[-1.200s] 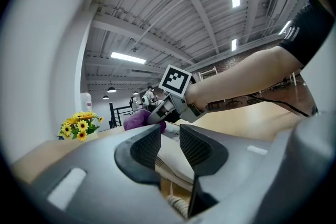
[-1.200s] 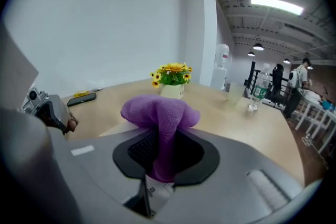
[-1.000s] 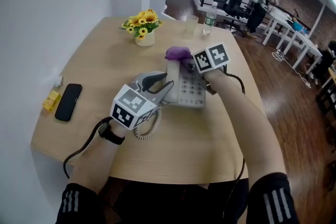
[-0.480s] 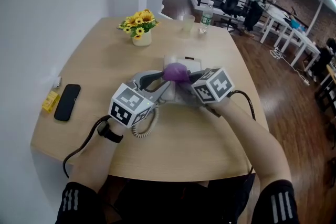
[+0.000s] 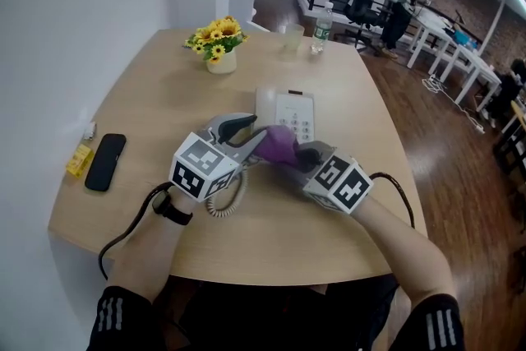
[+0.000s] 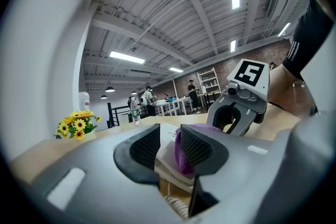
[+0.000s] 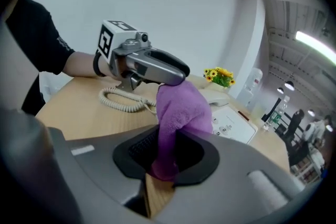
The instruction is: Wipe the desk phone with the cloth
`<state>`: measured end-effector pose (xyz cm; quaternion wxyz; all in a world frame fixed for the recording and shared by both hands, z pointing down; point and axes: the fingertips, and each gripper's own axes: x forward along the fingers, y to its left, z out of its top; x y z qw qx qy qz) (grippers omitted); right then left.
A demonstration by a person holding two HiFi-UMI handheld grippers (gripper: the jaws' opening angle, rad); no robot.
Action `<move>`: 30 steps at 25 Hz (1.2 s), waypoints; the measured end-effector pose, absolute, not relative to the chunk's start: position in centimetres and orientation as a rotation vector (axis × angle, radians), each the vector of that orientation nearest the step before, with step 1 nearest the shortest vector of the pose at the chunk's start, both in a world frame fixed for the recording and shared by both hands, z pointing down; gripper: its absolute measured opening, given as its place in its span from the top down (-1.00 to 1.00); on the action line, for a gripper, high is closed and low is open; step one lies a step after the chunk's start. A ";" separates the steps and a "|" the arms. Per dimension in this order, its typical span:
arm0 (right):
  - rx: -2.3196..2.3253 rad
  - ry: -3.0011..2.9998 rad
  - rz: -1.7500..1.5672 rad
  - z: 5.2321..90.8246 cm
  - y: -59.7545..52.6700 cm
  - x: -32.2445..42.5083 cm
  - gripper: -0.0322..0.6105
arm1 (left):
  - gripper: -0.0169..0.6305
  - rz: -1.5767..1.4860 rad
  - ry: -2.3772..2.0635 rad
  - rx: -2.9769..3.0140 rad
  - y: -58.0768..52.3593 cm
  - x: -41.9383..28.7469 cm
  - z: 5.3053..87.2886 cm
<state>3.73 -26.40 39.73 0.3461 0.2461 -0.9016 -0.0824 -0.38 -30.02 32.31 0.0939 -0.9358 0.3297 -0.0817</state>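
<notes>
My right gripper (image 5: pixel 306 157) has its jaws pinched tight on the purple terry cloth (image 5: pixel 278 145). In the right gripper view the cloth (image 7: pixel 179 110) rises out of the right gripper (image 7: pixel 165 157) as a bunched fold. It hangs over the near end of the white desk phone with grey keys (image 7: pixel 231 123). From the head view the cloth sits at the phone's (image 5: pixel 292 113) front edge, pressed up against the tip of my left gripper (image 5: pixel 246 137).

The left gripper (image 6: pixel 169 148) has its jaws set only a narrow gap apart. Through that gap I see the phone's (image 6: pixel 167 150) white front corner, with the cloth (image 6: pixel 181 157) just behind the right-hand pad. I cannot tell whether the pads actually touch the phone.

The phone lies flat near the middle of the round pale wooden table (image 5: pixel 164 94). Its cream coiled cord (image 5: pixel 220 205) loops on the wood beneath the left gripper, and also shows in the right gripper view (image 7: pixel 123 99). A small white pot of yellow flowers (image 5: pixel 219 41) stands well apart at the far side. A black smartphone (image 5: pixel 107 160) lies near the table's left edge.
</notes>
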 end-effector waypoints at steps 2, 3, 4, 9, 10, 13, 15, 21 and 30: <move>0.611 -2.332 -0.283 39.7 -25.6 3.5 0.67 | 0.59 -0.228 0.979 -2.776 -30.0 -0.4 32.1; 0.588 -2.324 -0.319 39.9 -25.3 3.3 0.67 | 0.60 -0.215 0.986 -2.776 -30.0 -0.6 31.9; 0.567 -2.308 -0.358 40.2 -25.1 3.1 0.67 | 0.61 -0.203 0.995 -2.776 -30.1 -0.8 31.7; 0.557 -2.231 -0.463 40.8 -25.0 3.3 0.67 | 0.61 -0.207 1.006 -2.775 -30.1 -0.8 31.8; 0.562 -2.230 -0.454 40.7 -25.0 3.6 0.67 | 0.61 -0.213 1.001 -2.776 -30.1 -0.7 31.9; 0.585 -2.233 -0.419 40.7 -25.1 5.1 0.67 | 0.61 -0.219 0.987 -2.775 -29.9 -0.5 31.9; 0.606 -2.241 -0.391 40.8 -25.1 6.4 0.67 | 0.61 -0.222 0.983 -2.773 -29.9 -0.4 31.9; 0.686 -2.227 -0.324 40.8 -25.4 10.4 0.67 | 0.61 -0.242 0.971 -2.764 -29.8 -0.2 32.2; 0.822 -2.223 -0.248 40.0 -26.0 14.5 0.67 | 0.61 -0.245 0.969 -2.763 -29.8 -0.1 32.2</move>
